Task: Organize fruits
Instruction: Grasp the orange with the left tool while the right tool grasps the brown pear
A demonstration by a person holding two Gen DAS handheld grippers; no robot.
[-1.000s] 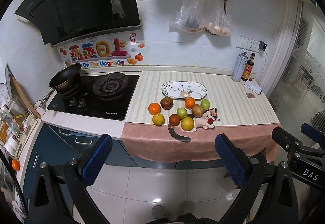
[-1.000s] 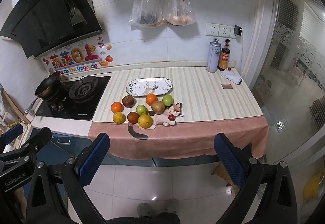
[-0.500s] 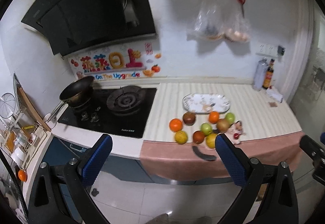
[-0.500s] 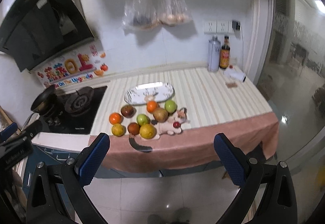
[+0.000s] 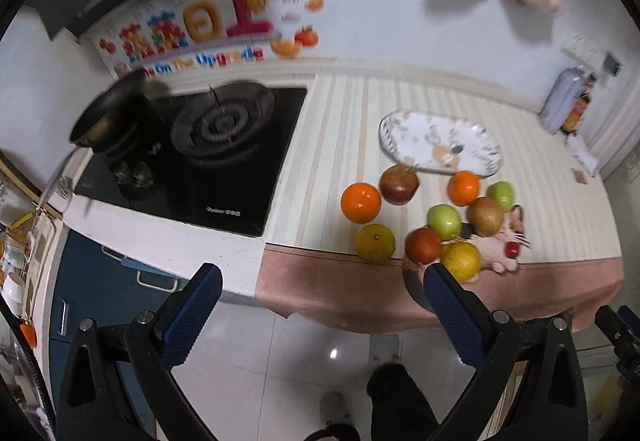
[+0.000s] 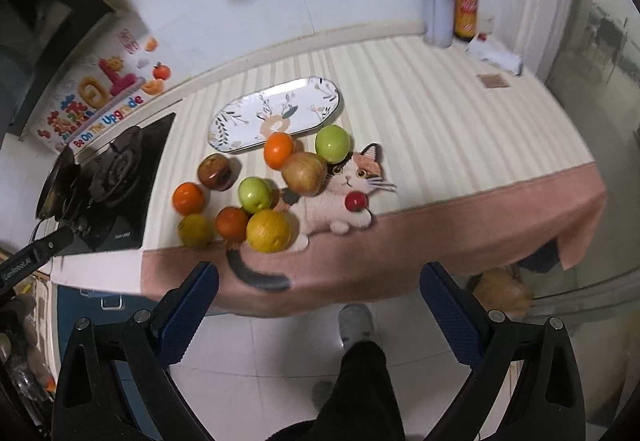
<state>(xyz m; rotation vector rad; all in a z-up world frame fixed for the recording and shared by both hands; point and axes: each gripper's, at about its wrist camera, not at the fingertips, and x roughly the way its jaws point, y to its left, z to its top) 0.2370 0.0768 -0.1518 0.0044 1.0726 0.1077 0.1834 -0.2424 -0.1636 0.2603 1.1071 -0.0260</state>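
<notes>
Stove [image 5: 208,145] unused at left | fruits [image 6: 264,185] clustered loose by counter's front edge, plate [image 6: 276,115] bare behind, probably meant to receive them | left gripper [image 5: 320,305] and right gripper [image 6: 318,301] held wide apart, empty, short of counter for first pick

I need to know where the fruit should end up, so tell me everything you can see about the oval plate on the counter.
The oval plate is a shallow, glossy white dish, ceramic by its look, printed with dark leafy sprigs and an orange motif near the middle. It lies flat and holds nothing, on the striped counter mat behind the fruit cluster and right of the stove. An orange sits at its near rim, seemingly touching or just overlapping it; a dark red apple lies just in front of its left end. Neither gripper is near it.
</notes>
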